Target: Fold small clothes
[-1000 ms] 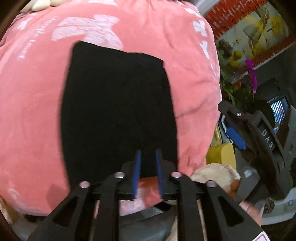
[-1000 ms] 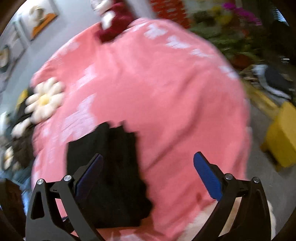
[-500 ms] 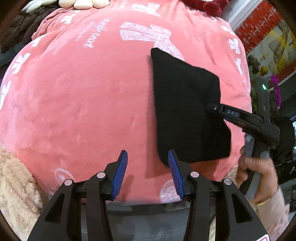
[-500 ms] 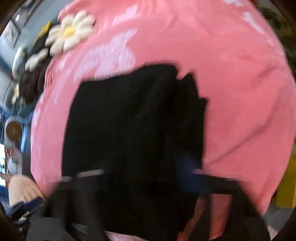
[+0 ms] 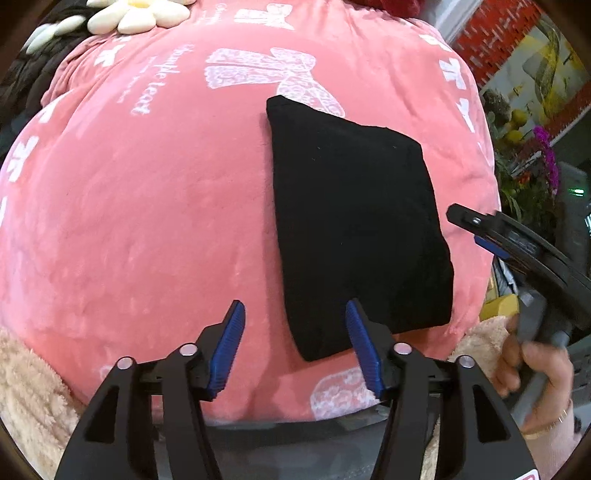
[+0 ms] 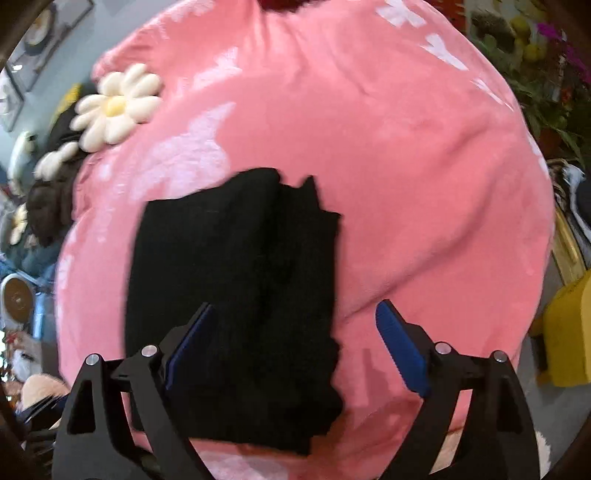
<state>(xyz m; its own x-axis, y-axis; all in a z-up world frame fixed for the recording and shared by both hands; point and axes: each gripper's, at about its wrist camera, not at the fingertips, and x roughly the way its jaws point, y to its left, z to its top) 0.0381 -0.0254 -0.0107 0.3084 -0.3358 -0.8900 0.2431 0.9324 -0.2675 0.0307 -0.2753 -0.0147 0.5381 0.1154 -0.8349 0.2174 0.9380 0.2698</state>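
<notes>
On the pink blanket (image 5: 147,221), both grippers' fingers have just spread apart, releasing the folded black garment (image 5: 354,221).

The left tool (image 5: 293,341) has let go of the folded black garment (image 5: 354,229) and slid aside, its jaws opening. The right tool (image 6: 295,347) clamped it, then reopened and pulled back.

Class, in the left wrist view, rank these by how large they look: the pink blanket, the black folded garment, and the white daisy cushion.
1. pink blanket
2. black folded garment
3. white daisy cushion, partly cut off at the top edge and farther from the camera, so its true size is unsure.
</notes>
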